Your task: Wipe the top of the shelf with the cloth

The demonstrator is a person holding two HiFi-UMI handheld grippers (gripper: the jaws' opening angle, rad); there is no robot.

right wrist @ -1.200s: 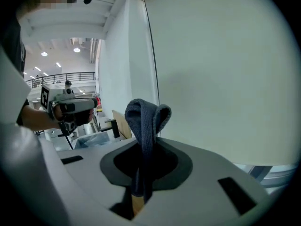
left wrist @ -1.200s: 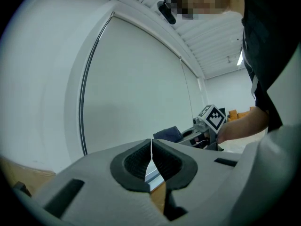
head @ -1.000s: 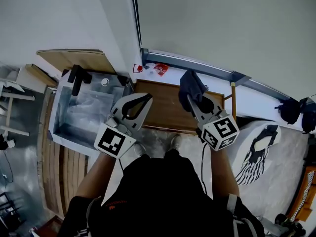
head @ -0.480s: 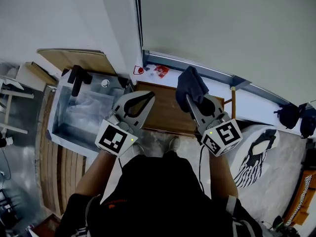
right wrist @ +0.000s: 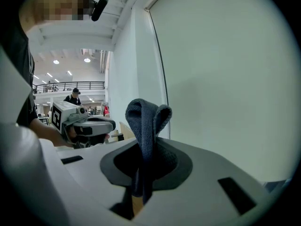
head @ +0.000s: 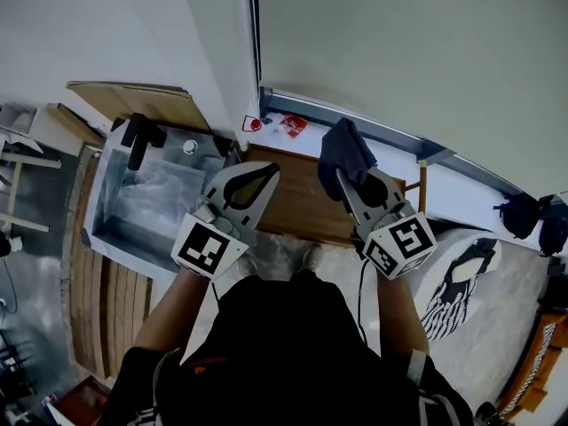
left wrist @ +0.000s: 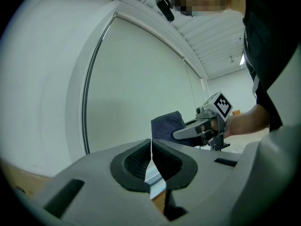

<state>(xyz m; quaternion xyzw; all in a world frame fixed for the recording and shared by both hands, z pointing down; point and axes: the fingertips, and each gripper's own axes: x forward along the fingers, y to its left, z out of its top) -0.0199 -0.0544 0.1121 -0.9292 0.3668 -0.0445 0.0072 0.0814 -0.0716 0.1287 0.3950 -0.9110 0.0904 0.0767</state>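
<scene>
Our right gripper (right wrist: pixel 142 166) has its jaws clenched on the cloth (right wrist: pixel 146 121). It is a dark blue knit piece that stands up out of the pads in a folded loop, with a short end hanging below the pinch. Our left gripper (left wrist: pixel 151 149) has its jaws pressed together, pad against pad, with nothing between them.

Both grippers hang above the shelf (head: pixel 297 204), whose brown wooden top lies under them. The left is over its left end and the right is over its right half. The cloth is raised off the wood, toward the shelf's back edge.

Our pale shoes (head: pixel 312 256) stand just in front of the shelf. Just left of the shelf stands a clear plastic bin (head: pixel 111 211), with a black handle-like thing (head: pixel 139 136) at its far corner. Behind the shelf a white strip (head: pixel 444 185) runs along the foot of the pale wall (head: pixel 399 51). On it, near the shelf's left back corner, lies a small red packet (head: pixel 291 125). To the right of the shelf, a black-and-white patterned rug (head: pixel 461 273) lies on the floor.
</scene>
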